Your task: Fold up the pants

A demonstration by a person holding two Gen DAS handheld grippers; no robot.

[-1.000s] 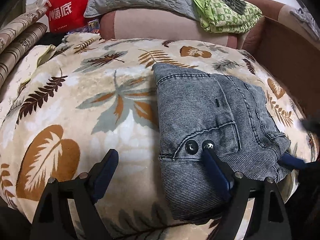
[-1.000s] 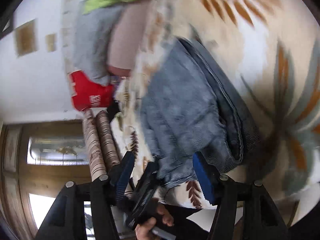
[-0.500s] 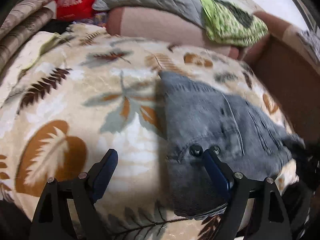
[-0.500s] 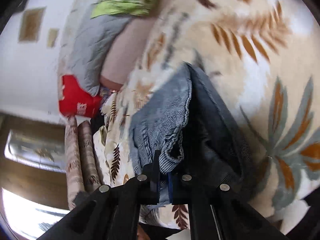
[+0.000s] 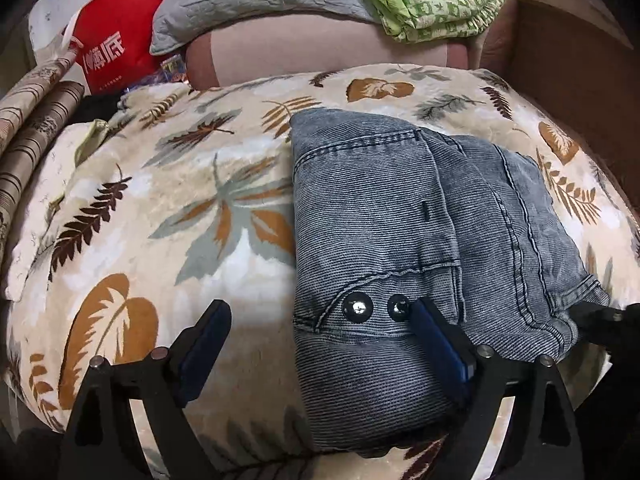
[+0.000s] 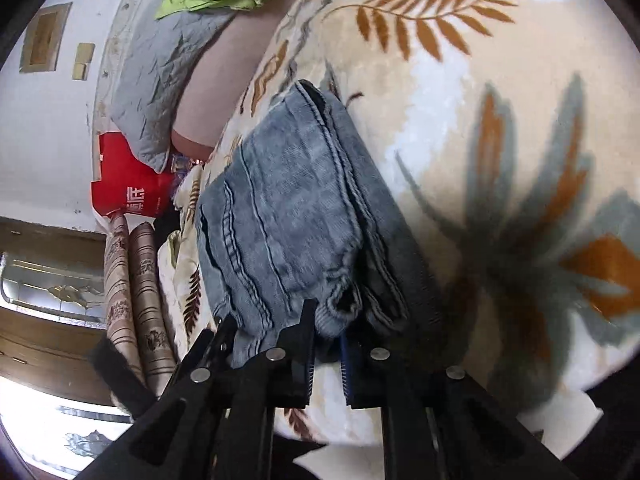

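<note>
- While folded on the leaf-print blanket (image 5: 168,208), denim pants (image 5: 384,216) are found under the left gripper (image 5: 320,320), its jaws spread, just widened, around the waistband edge.
- Right gripper (image 6: 326,344): jaws nearly together, lately reopened slightly, hem fabric between them.

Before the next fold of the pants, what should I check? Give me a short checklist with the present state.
1. Pants lie folded on the blanket: ok.
2. Left gripper open, straddling the pants' left edge: ok.
3. Right gripper nearly shut, jaws just eased open slightly, hem between them; firm hold: cannot tell.
4. Layers even at the hem: not ok, bunched.
5. Bare blanket beside the pants: ok.
</note>
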